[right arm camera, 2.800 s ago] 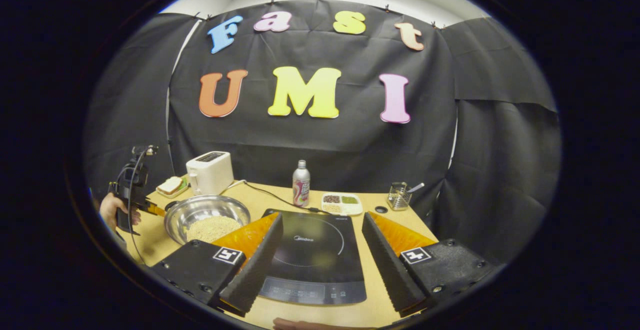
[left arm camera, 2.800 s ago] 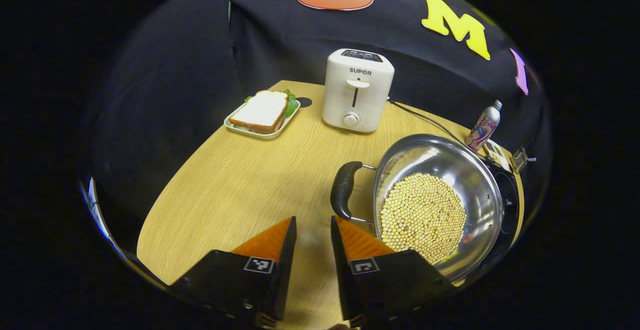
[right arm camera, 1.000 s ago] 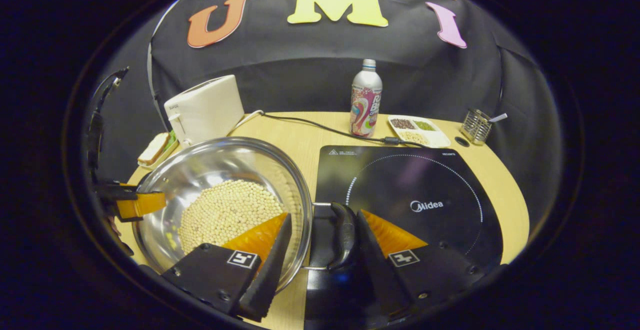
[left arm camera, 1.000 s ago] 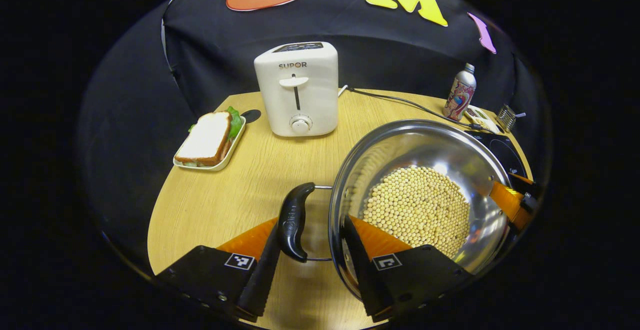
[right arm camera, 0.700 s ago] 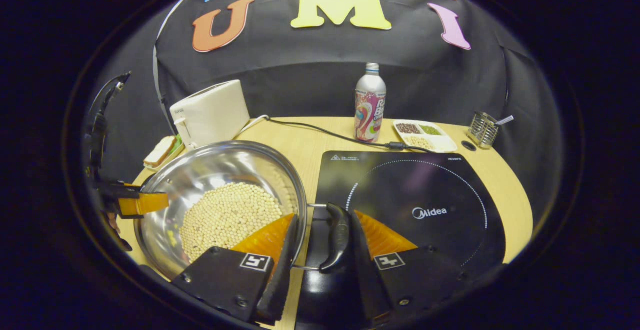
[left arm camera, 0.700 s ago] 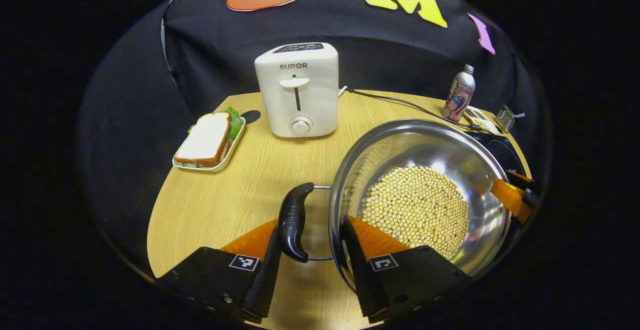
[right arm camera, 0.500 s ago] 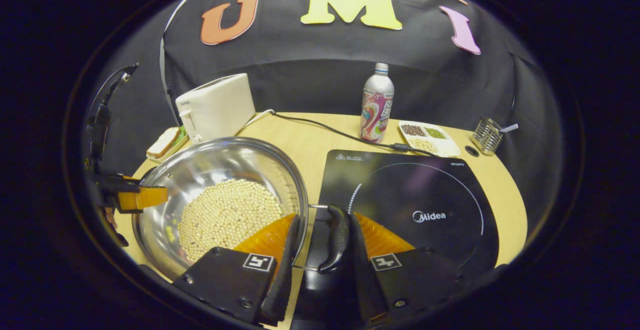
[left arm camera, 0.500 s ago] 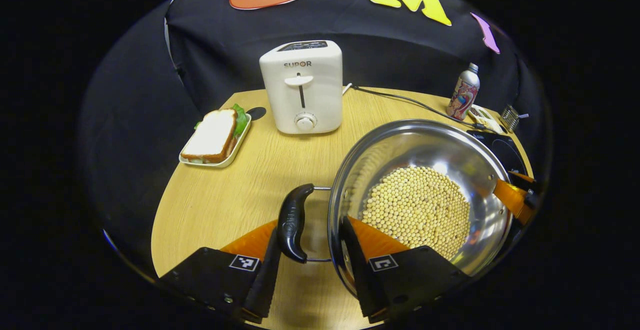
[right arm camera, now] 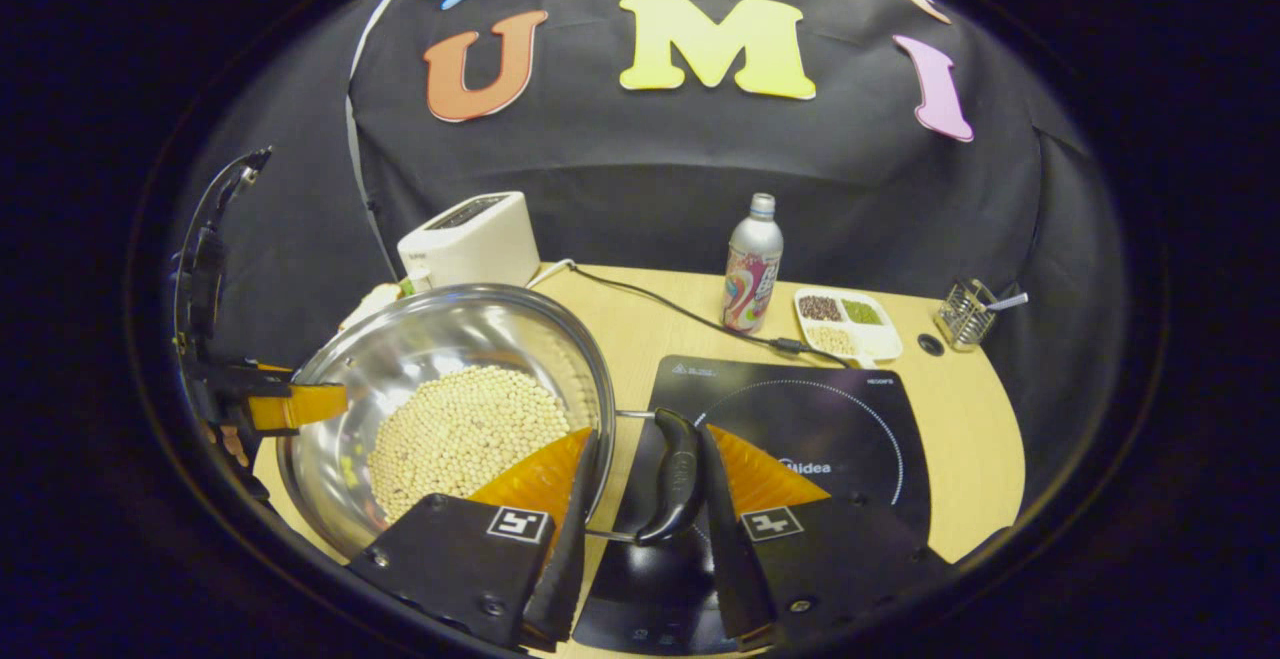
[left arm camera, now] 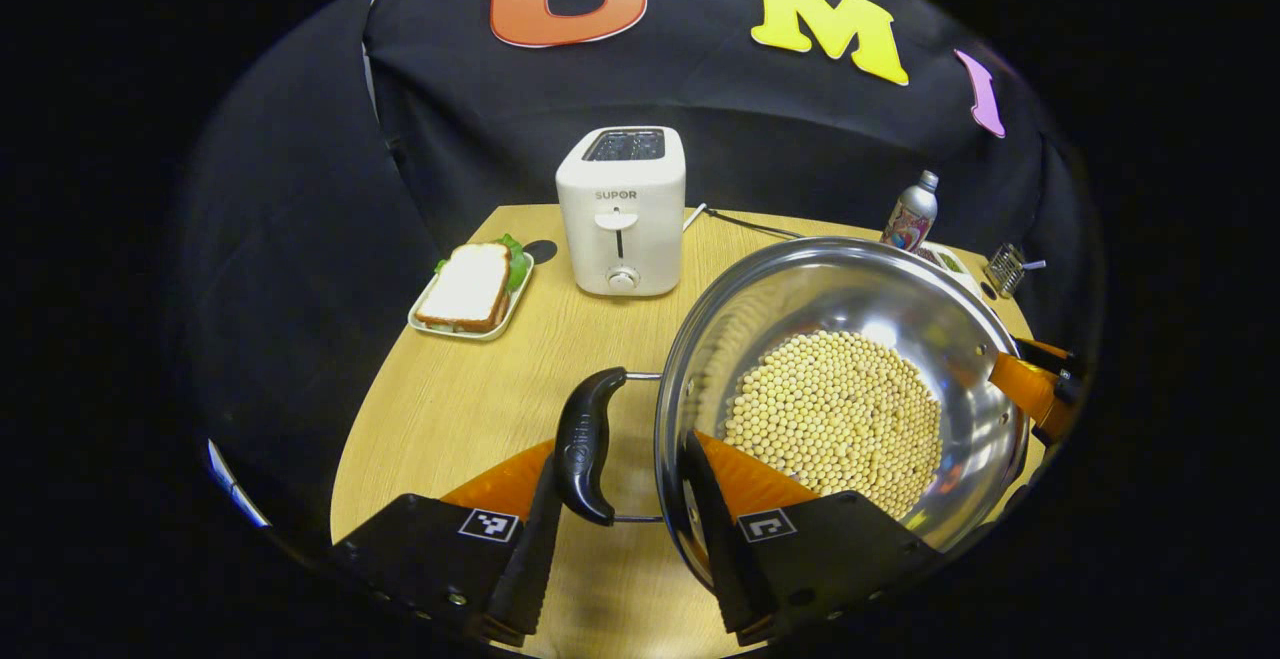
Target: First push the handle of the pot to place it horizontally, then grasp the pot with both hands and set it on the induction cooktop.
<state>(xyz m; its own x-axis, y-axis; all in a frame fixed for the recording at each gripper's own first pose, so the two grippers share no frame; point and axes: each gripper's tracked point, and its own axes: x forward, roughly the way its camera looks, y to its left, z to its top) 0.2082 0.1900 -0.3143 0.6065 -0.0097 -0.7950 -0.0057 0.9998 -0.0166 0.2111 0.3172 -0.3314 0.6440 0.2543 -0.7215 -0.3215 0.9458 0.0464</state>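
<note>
A steel pot (left arm camera: 850, 284) holding soybeans (left arm camera: 830, 409) hangs above the wooden table, held at both sides. My left gripper (left arm camera: 620, 454) is shut on its black left handle (left arm camera: 585, 444), one finger outside the handle and the other inside the pot wall. My right gripper (right arm camera: 645, 434) is shut on the black right handle (right arm camera: 678, 484) in the same way. The pot (right arm camera: 440, 339) sits left of the black induction cooktop (right arm camera: 830, 419), with its right handle over the cooktop's left edge. Each view shows the other gripper at the pot's far rim (left arm camera: 1030, 389) (right arm camera: 290, 404).
A white toaster (left arm camera: 622, 209) and a sandwich on a small tray (left arm camera: 468, 289) stand at the back left of the table. A drink bottle (right arm camera: 752, 264), a divided snack dish (right arm camera: 848, 324), a wire holder (right arm camera: 965, 314) and a power cord (right arm camera: 660, 304) lie behind the cooktop.
My right gripper has shut on the right handle. Both grippers have risen with the pot, so the table and the things on it look farther away.
</note>
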